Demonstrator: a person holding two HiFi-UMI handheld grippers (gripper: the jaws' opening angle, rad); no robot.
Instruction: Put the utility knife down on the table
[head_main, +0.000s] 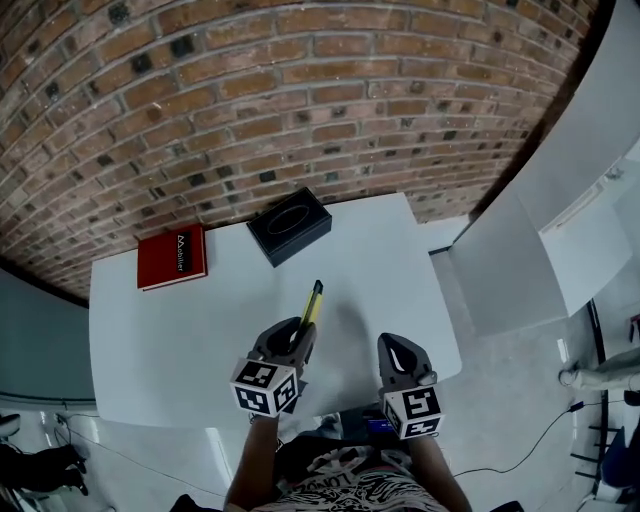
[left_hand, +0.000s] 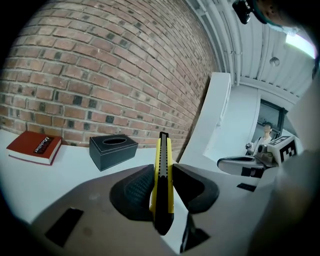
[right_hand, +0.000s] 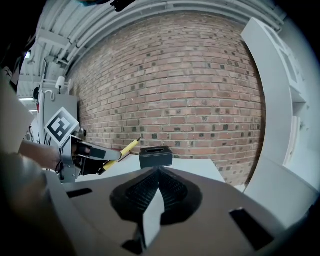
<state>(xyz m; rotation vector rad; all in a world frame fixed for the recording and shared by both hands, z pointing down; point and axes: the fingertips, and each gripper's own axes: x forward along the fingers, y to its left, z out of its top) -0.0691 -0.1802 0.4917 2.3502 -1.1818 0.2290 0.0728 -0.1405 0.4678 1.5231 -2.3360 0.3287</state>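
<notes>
A yellow and black utility knife (head_main: 311, 305) sticks forward from my left gripper (head_main: 297, 338), which is shut on its rear half. In the left gripper view the knife (left_hand: 163, 175) stands on edge, clamped between the two dark pads, its tip pointing toward the brick wall. It is held above the white table (head_main: 180, 350). My right gripper (head_main: 400, 357) hovers over the table's front right part, jaws shut with nothing between them. From the right gripper view the knife (right_hand: 121, 151) shows at the left, tilted upward in the left gripper (right_hand: 102, 154).
A black tissue box (head_main: 289, 225) stands at the table's back near the brick wall. A red book (head_main: 172, 256) lies at the back left. White panels (head_main: 520, 250) stand to the right of the table. A cable runs on the floor at the right.
</notes>
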